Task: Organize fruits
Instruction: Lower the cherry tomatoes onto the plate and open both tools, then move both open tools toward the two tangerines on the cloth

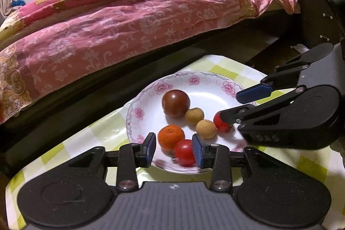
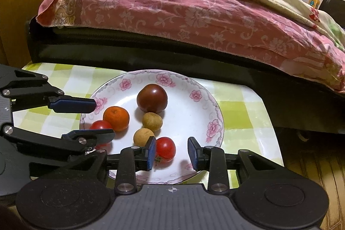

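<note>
A white floral plate (image 1: pixel 215 89) (image 2: pixel 194 113) holds a dark red tomato (image 1: pixel 175 103) (image 2: pixel 152 101), an orange mandarin (image 1: pixel 171 136) (image 2: pixel 116 118), two tan longans (image 1: pixel 194 116) (image 1: pixel 206 129) (image 2: pixel 152 121) (image 2: pixel 142 136) and two small red tomatoes (image 1: pixel 184 152) (image 1: pixel 221 123) (image 2: pixel 165 149) (image 2: pixel 99 125). My left gripper (image 1: pixel 173 150) (image 2: pixel 101 120) is open over the plate's near-left rim, one tomato beside its right pad. My right gripper (image 2: pixel 171 153) (image 1: pixel 235 105) is open, the other tomato between its fingers, next to the left pad.
The plate sits on a small table with a green-and-white checked cloth (image 1: pixel 90 139) (image 2: pixel 237 113). A bed with a pink floral quilt (image 1: pixel 107 25) (image 2: pixel 172 10) stands just behind the table. A dark cabinet (image 1: pixel 319 21) is at the far right; wooden floor (image 2: pixel 312 165) lies to the right.
</note>
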A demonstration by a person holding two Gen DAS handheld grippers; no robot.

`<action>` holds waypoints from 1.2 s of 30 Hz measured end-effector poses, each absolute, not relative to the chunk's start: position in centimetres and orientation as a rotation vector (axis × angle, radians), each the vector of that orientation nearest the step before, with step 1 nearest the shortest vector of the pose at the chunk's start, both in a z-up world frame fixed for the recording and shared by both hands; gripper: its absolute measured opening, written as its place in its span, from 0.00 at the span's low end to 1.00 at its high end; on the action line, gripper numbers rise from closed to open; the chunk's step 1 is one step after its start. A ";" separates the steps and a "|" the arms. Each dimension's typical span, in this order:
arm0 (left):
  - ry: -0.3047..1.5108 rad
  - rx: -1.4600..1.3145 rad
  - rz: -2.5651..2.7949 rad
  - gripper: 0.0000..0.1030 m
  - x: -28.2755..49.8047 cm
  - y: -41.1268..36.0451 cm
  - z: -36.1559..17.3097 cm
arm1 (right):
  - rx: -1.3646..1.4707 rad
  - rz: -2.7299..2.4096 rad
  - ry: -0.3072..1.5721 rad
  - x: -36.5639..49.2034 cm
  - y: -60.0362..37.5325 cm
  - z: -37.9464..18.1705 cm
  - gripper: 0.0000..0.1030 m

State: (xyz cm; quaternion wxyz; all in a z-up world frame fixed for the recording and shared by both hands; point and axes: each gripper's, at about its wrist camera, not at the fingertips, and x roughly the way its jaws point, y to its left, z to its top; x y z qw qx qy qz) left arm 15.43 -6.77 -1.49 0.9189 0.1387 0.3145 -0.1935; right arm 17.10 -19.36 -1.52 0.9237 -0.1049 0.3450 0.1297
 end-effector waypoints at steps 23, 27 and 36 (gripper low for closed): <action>0.658 0.232 -0.341 0.43 13.0 -3.2 0.3 | -0.154 0.310 0.702 14.6 -18.3 -0.4 0.28; 0.665 0.225 -0.331 0.43 12.2 -2.6 0.4 | -0.166 0.326 0.712 13.7 -17.7 -0.4 0.28; 0.671 0.222 -0.330 0.43 10.2 -2.2 0.9 | -0.165 0.329 0.726 11.9 -17.4 -0.2 0.28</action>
